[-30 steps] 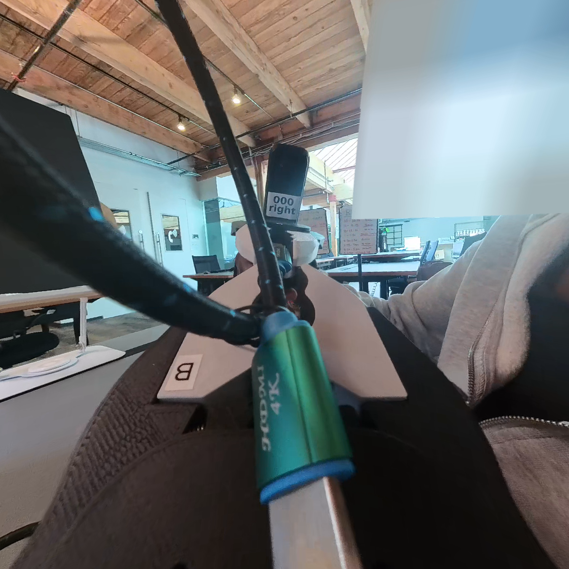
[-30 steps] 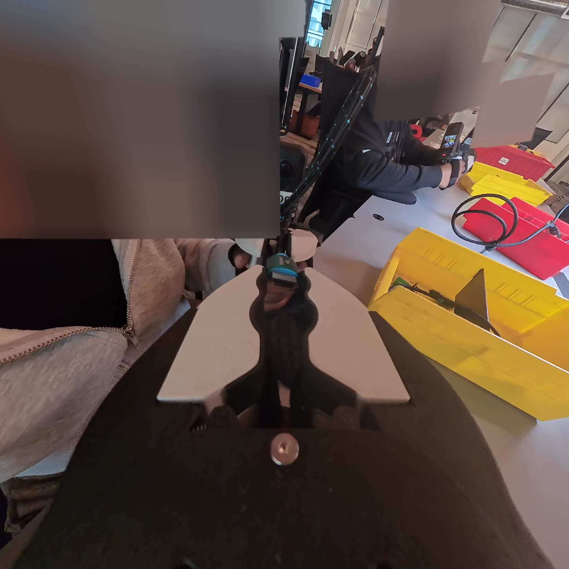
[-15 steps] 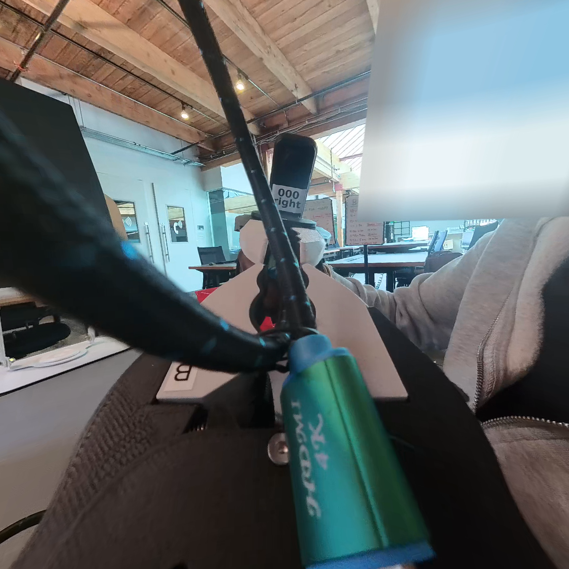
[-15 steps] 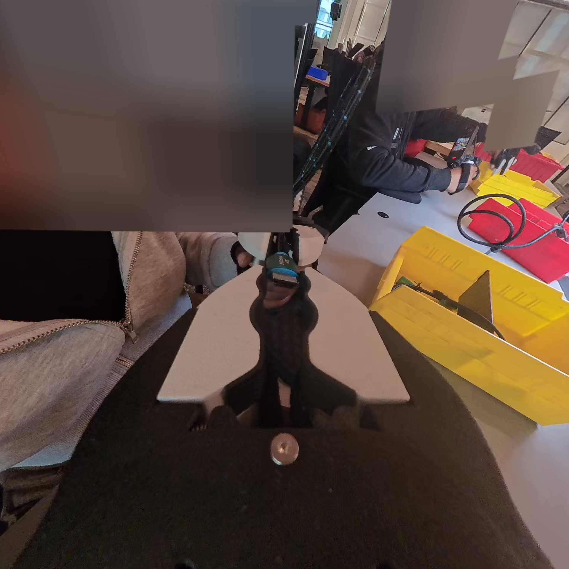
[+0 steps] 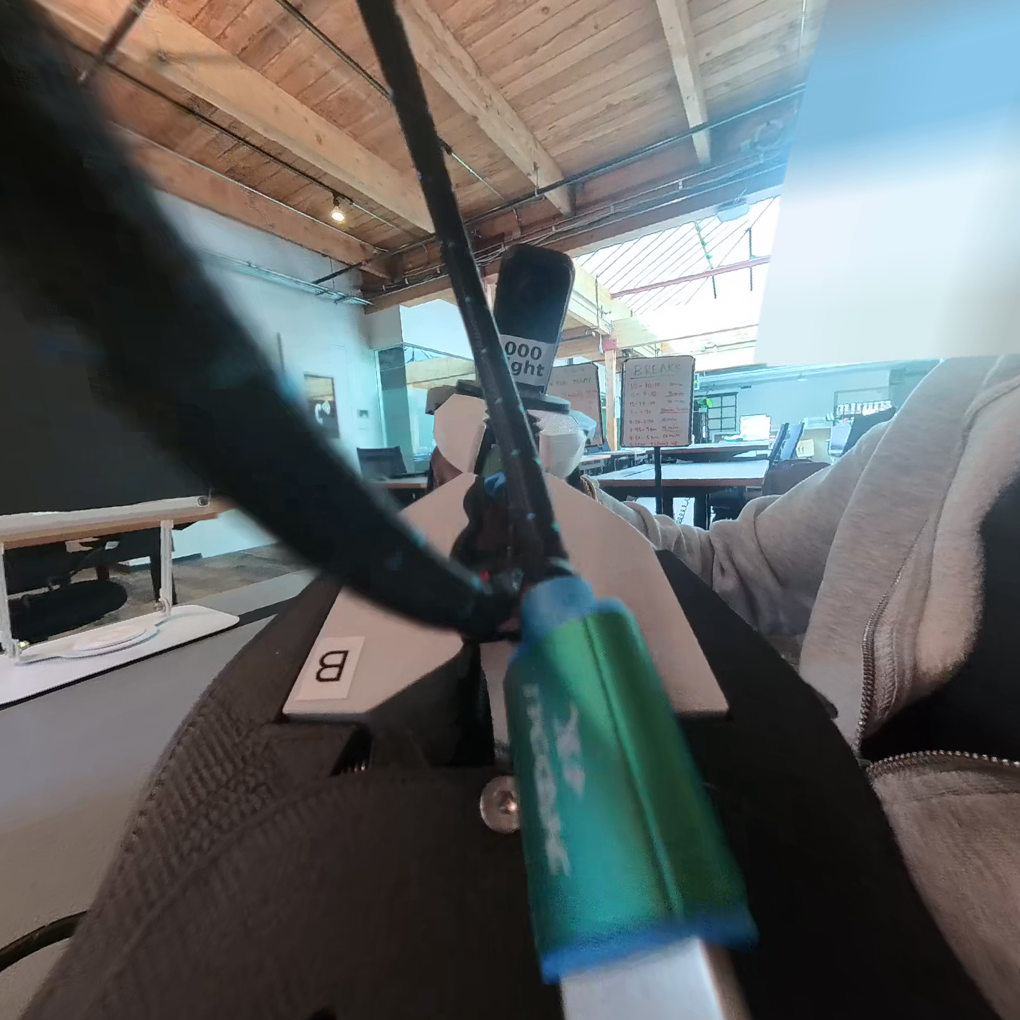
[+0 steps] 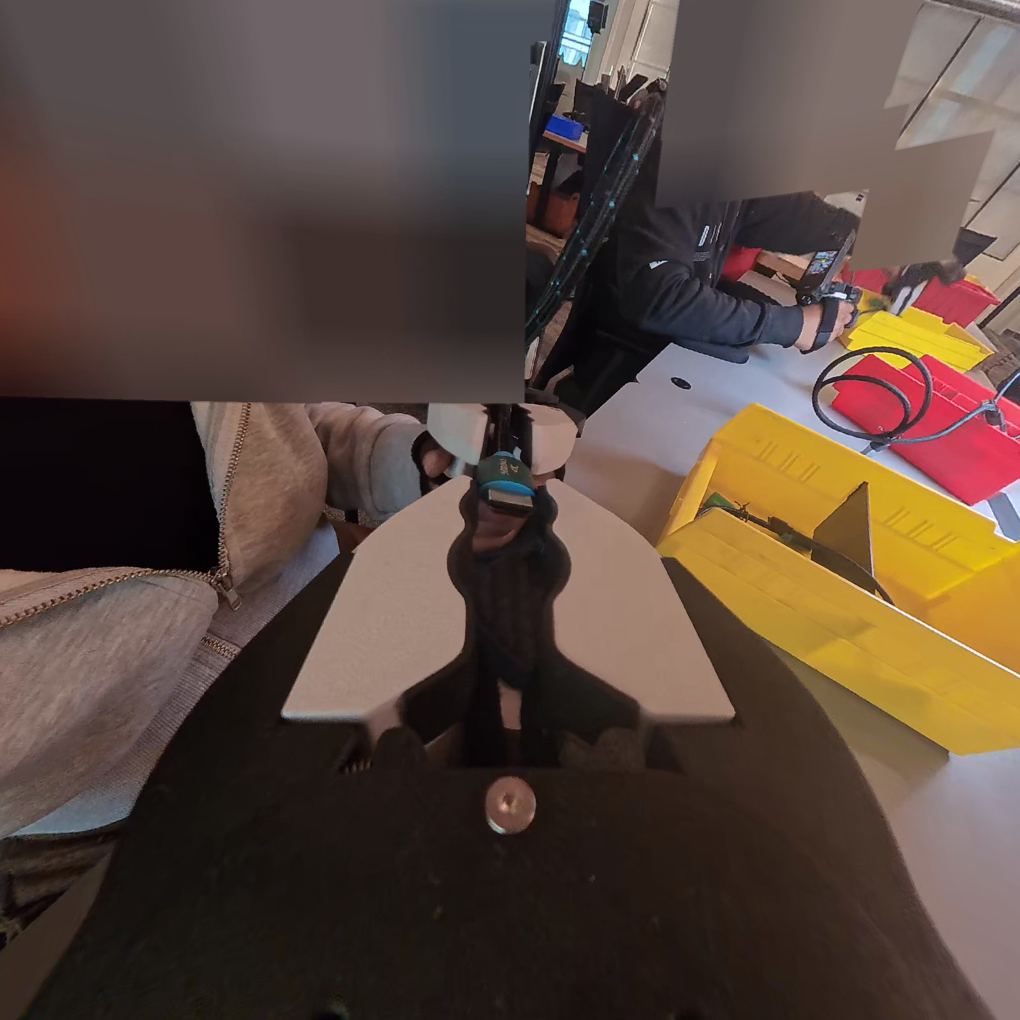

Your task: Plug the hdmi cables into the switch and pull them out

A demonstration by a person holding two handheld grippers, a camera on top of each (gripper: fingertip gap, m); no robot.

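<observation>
Two HDMI plugs show, one clamped in each tool, facing.

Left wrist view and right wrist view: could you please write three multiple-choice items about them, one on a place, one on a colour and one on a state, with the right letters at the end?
1. In the right wrist view, the yellow plastic bin stands:
A. on the floor
B. on the grey table, right of centre
C. on a chair

2. In the left wrist view, the shell of the HDMI connector close to the camera is:
A. red
B. white
C. green

3. The flat metal plug of that connector is:
A. bare, in no socket
B. seated in a switch
C. covered by a cap

Answers:
1 B, because the bin rests on the grey tabletop at the right.
2 C, because the shell is green with blue ends.
3 A, because the bare metal shows and nothing is around it.
</observation>
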